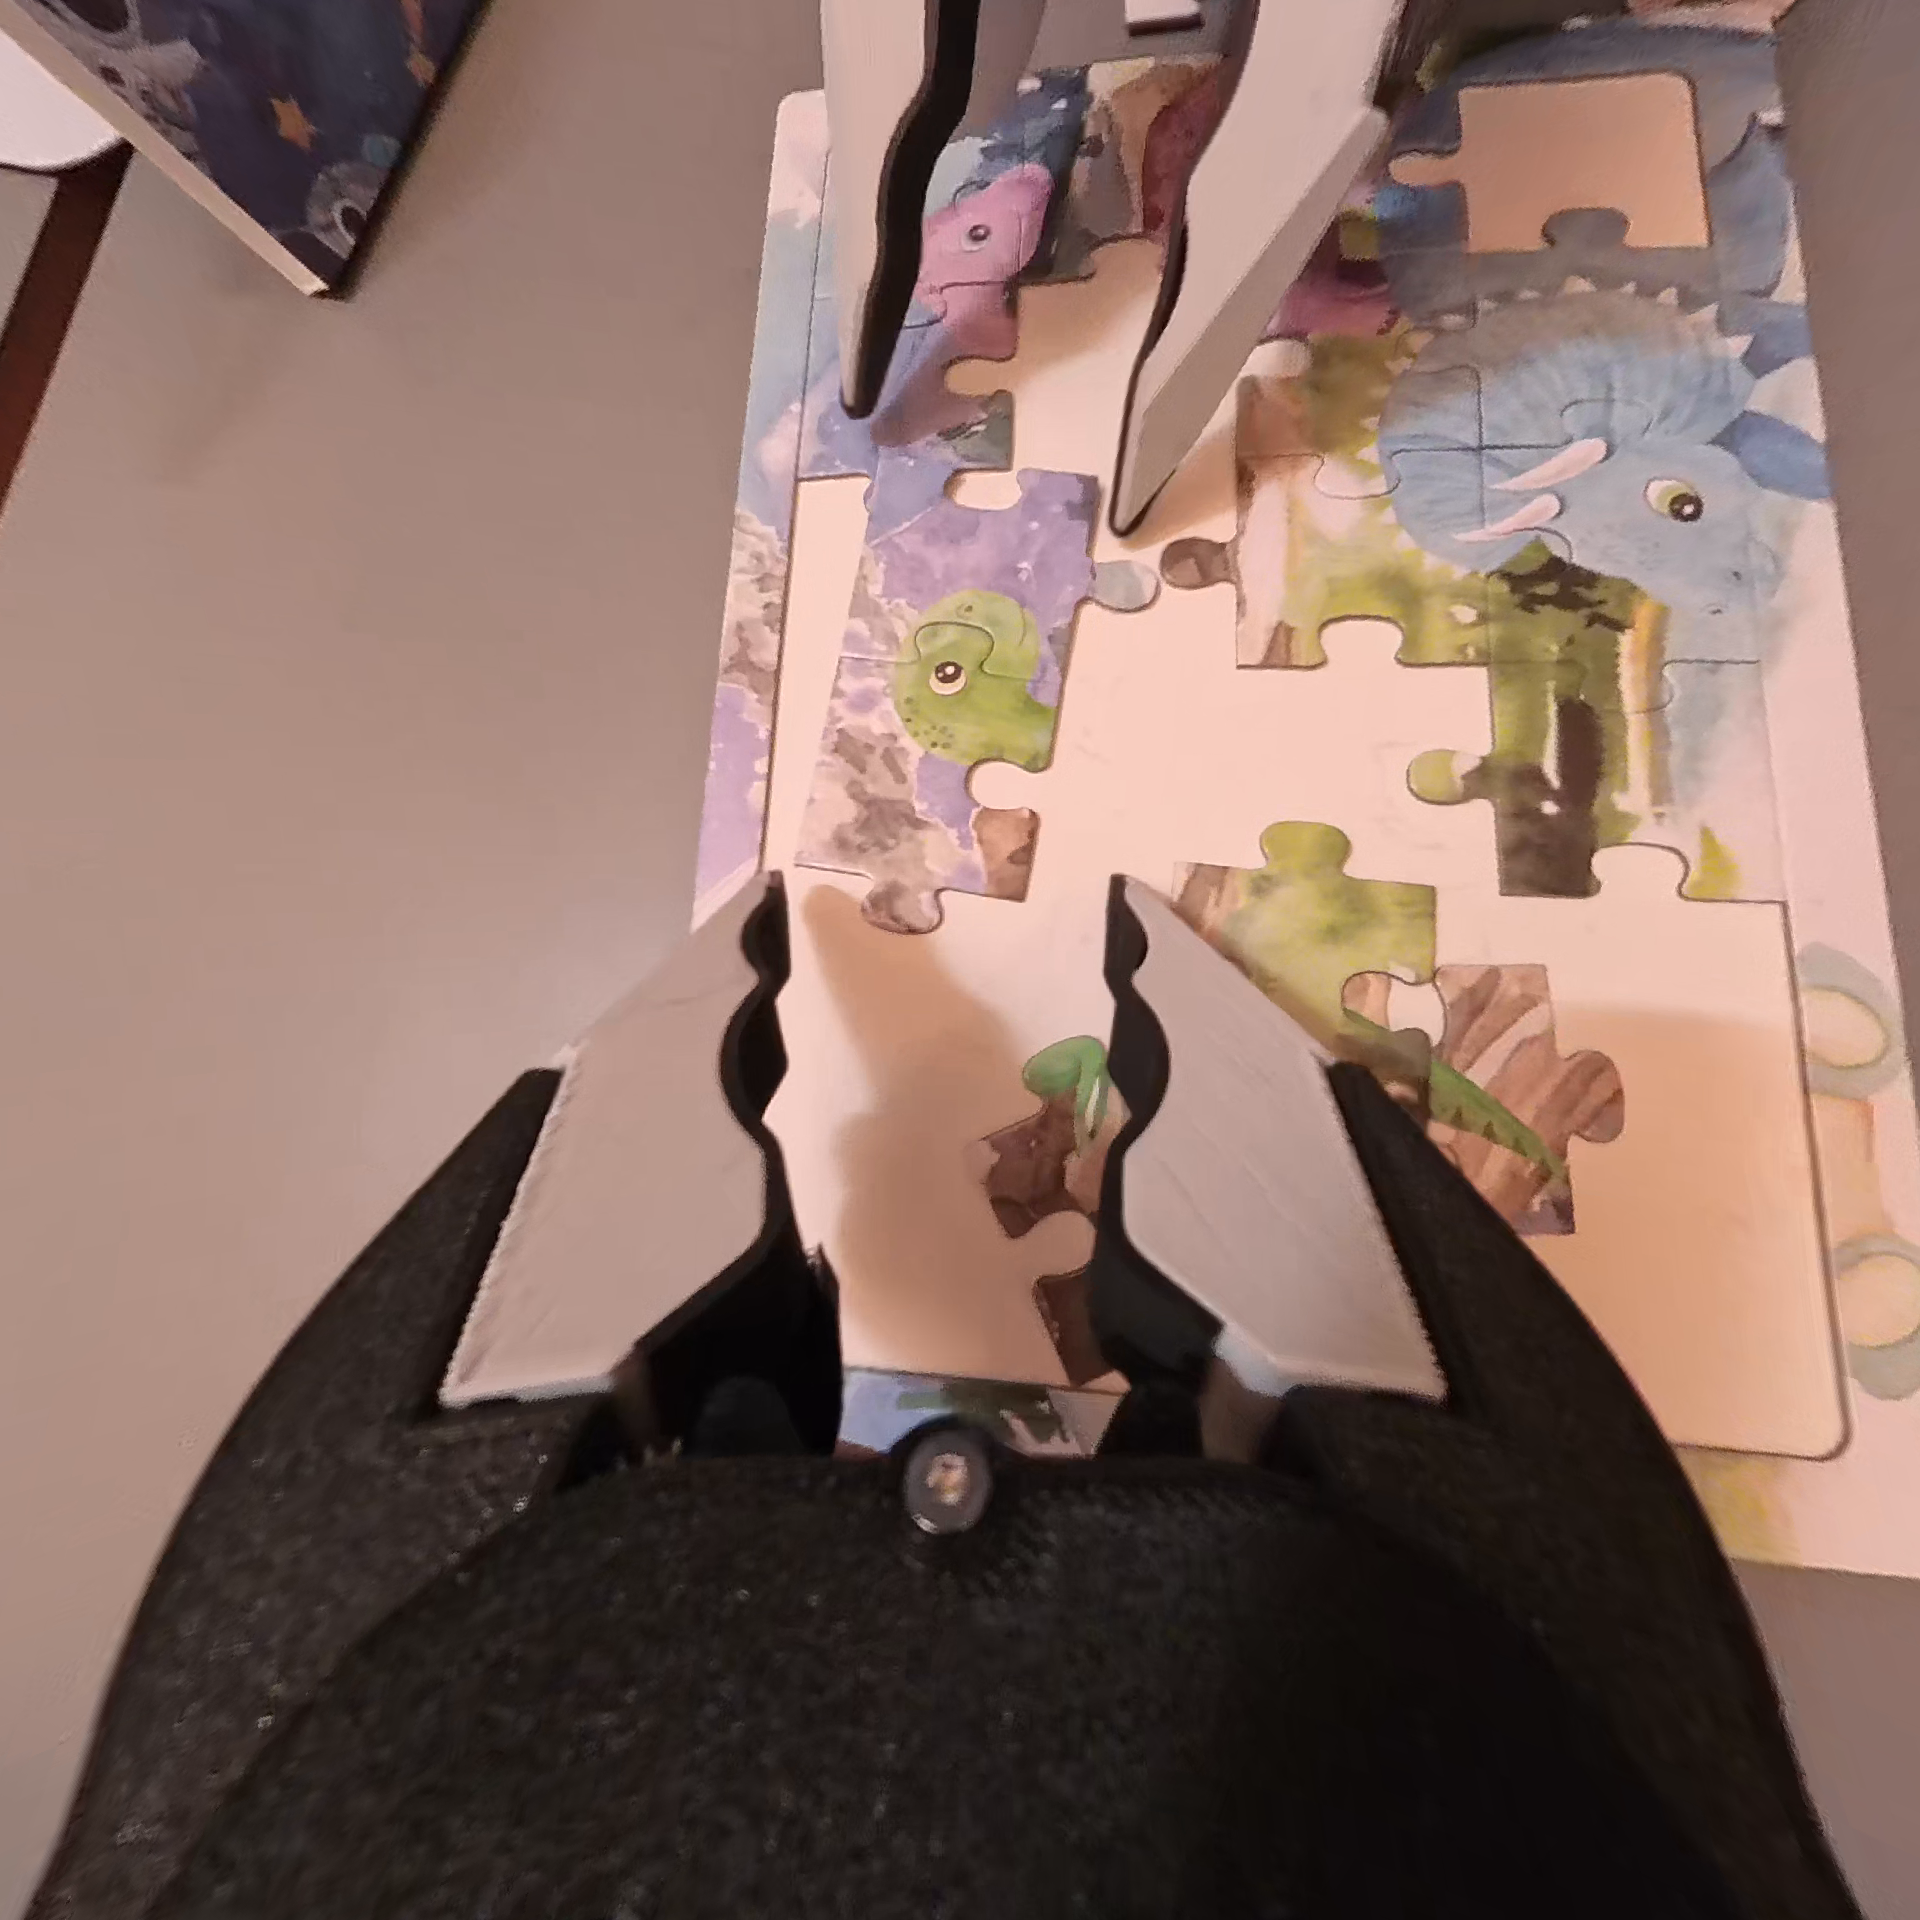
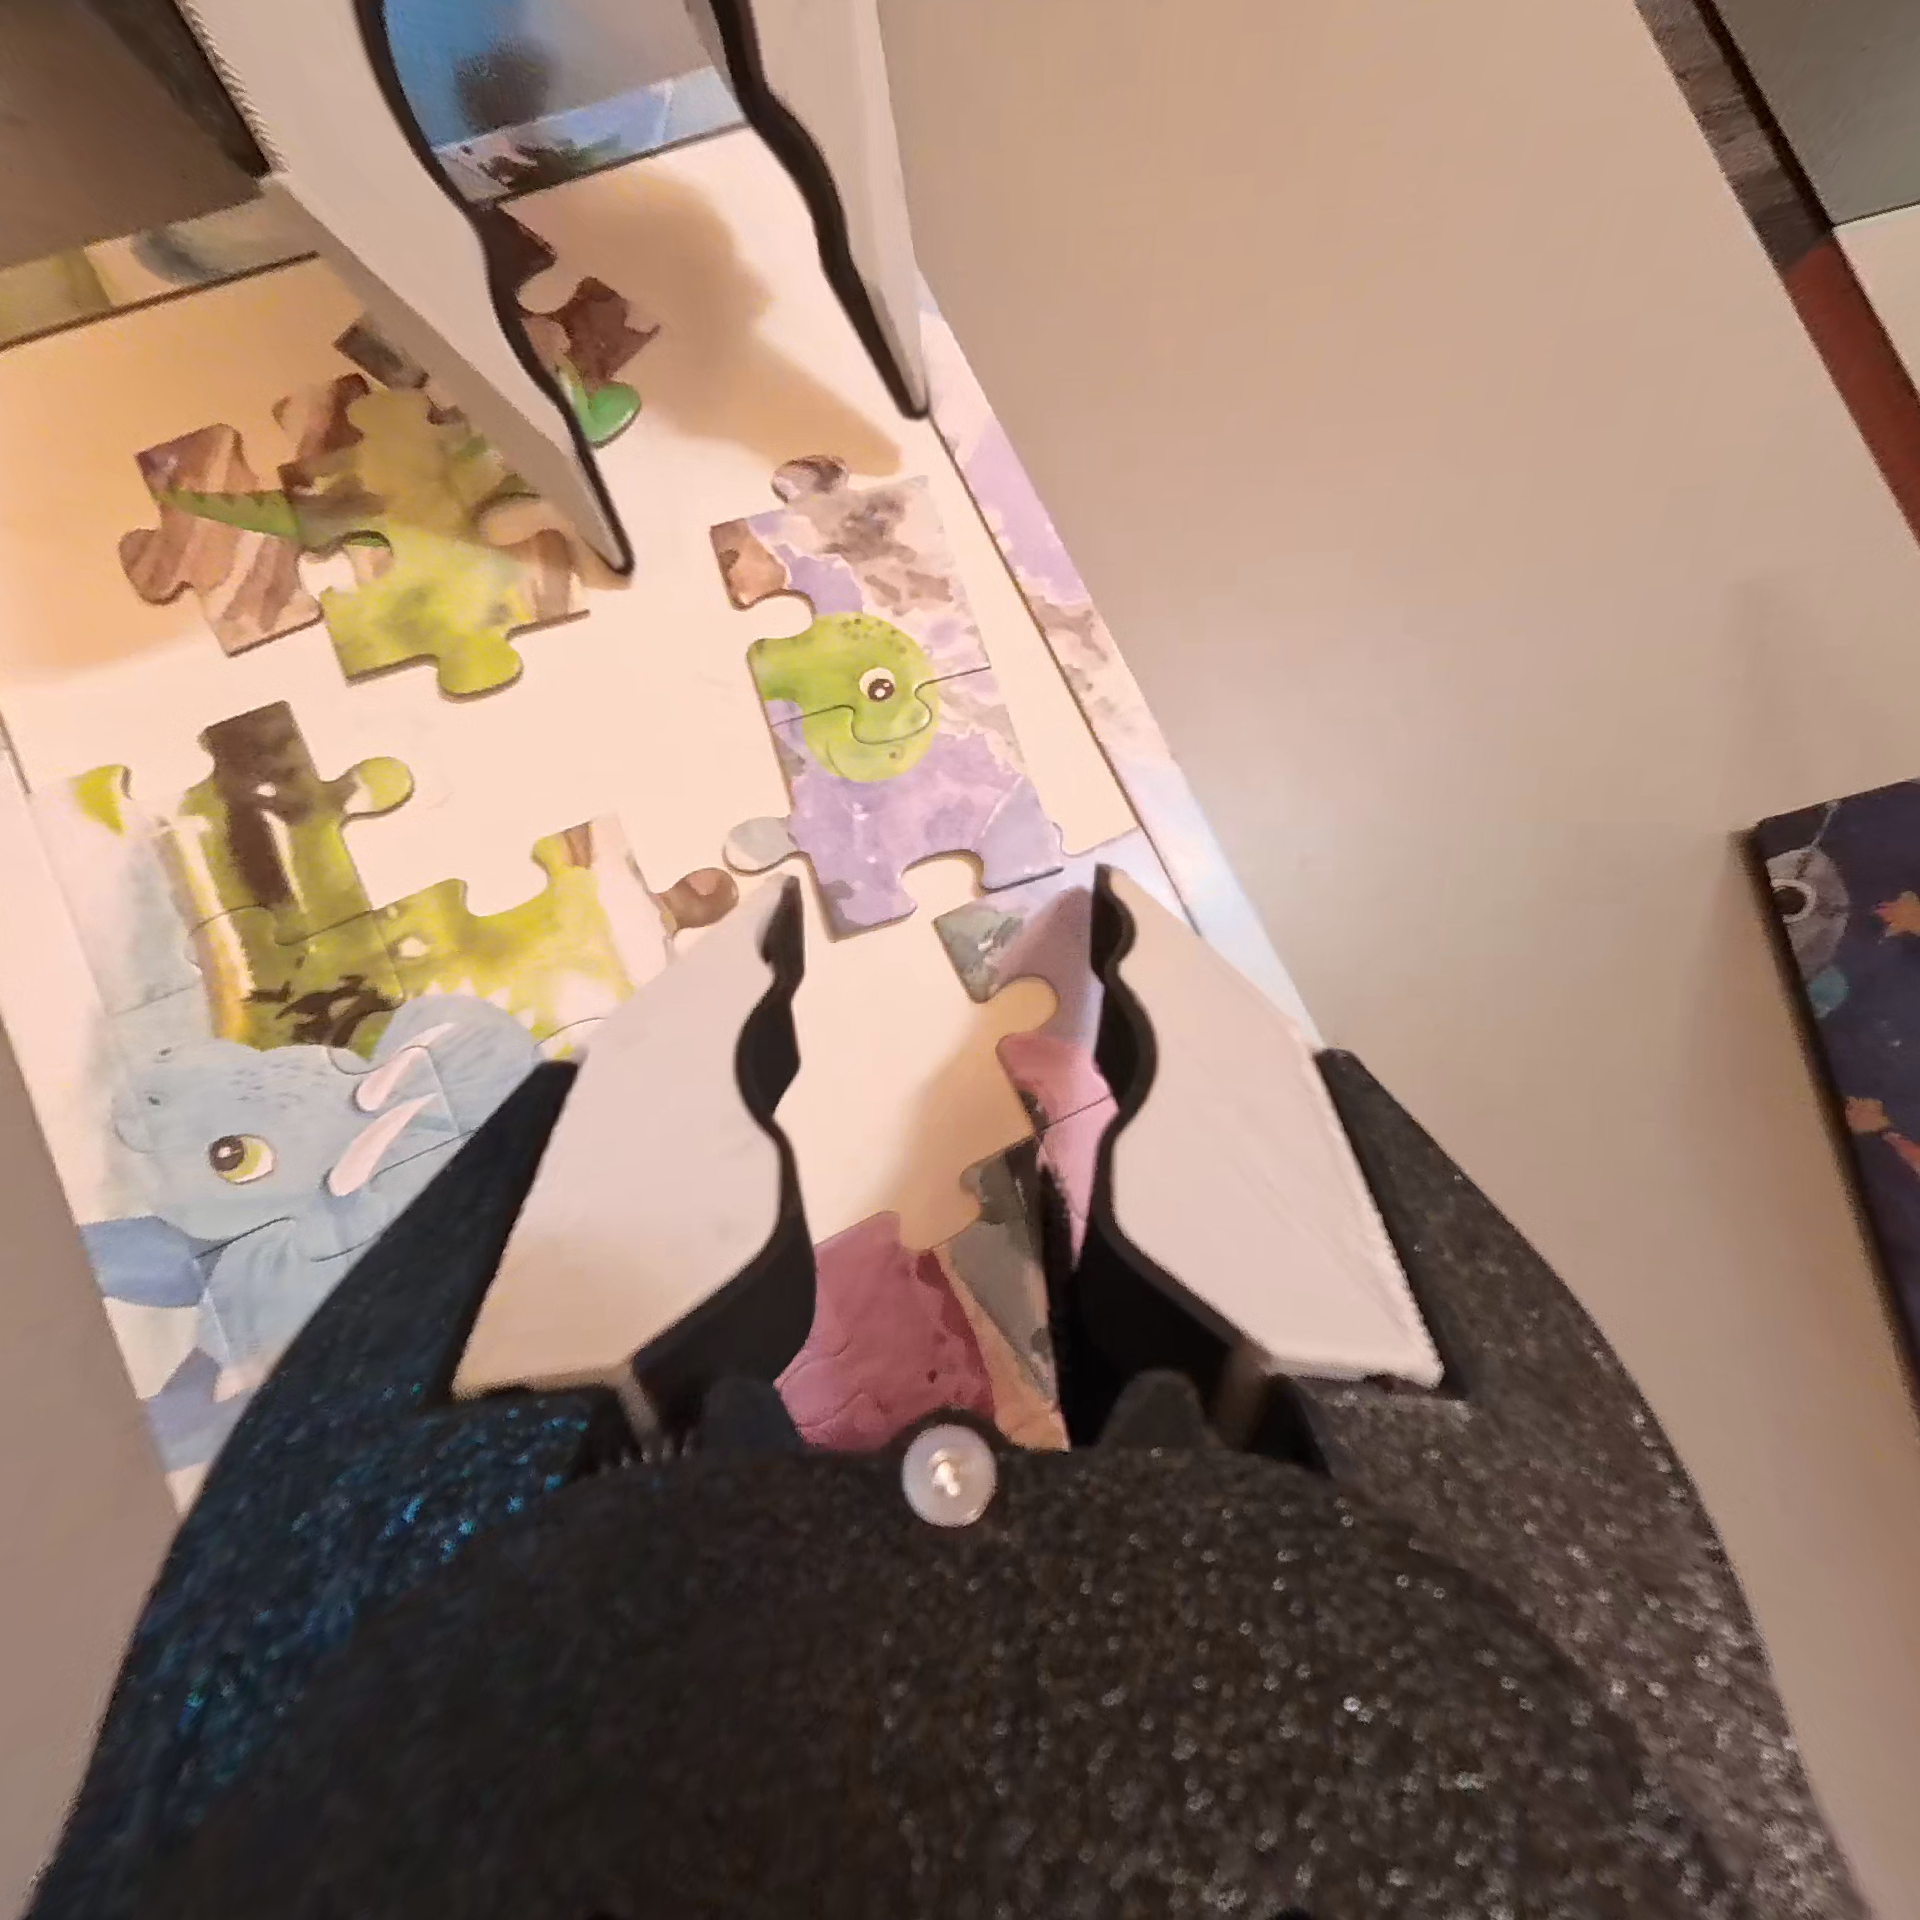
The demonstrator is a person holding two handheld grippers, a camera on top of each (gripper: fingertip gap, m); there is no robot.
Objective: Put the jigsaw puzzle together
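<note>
Grippers, left (image 1: 943, 883) and right (image 2: 945, 878), gape over unlabelled puzzle tray (image 1: 1226, 727)

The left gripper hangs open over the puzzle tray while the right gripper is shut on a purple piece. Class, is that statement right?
Not quite. The right gripper is open too: the right wrist view shows a clear gap between its fingers, with the purple piece lying flat in the puzzle tray beneath, not gripped. The left gripper does hang open over the tray.

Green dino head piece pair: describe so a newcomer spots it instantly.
Start at the puzzle tray on the grey table. Along its left edge sits a purple-grey strip of joined pieces between the two grippers. The green dinosaur head lies there, the only green, one-eyed face on purple.
</note>
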